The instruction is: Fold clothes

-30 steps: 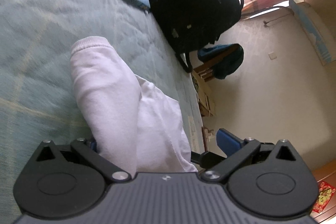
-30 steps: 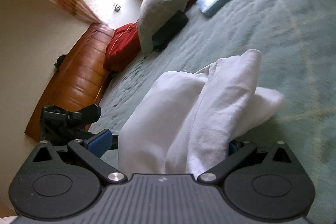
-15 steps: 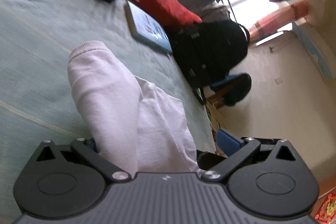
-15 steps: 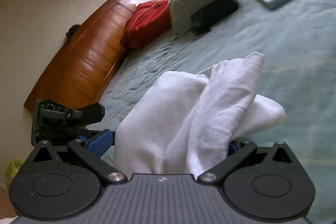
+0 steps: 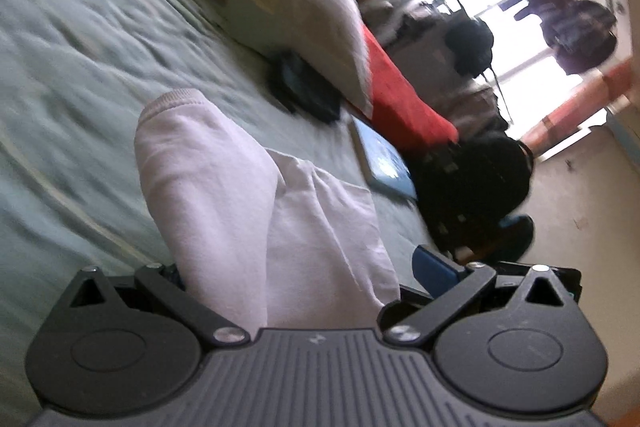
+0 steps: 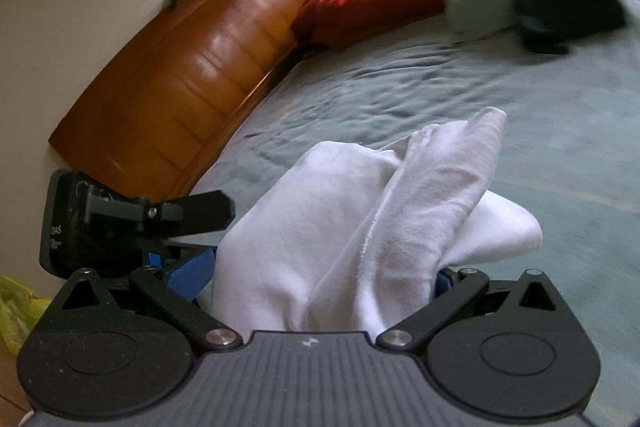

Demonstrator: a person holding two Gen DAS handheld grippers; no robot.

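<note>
The left hand-held gripper (image 5: pixel 298 277) clamps a bunched white sweatshirt (image 5: pixel 224 195), its ribbed cuff (image 5: pixel 172 103) pointing toward 11 o'clock above the green bed (image 5: pixel 80 39). The right hand-held gripper (image 6: pixel 322 279) also grips the creased cloth (image 6: pixel 360 211).

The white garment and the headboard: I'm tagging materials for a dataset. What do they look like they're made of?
White garment: soft matte knit, probably cotton fleece, judging by its ribbed cuff and limp folds. Headboard: glossy varnished wood, orange-brown with bright reflections.
</note>
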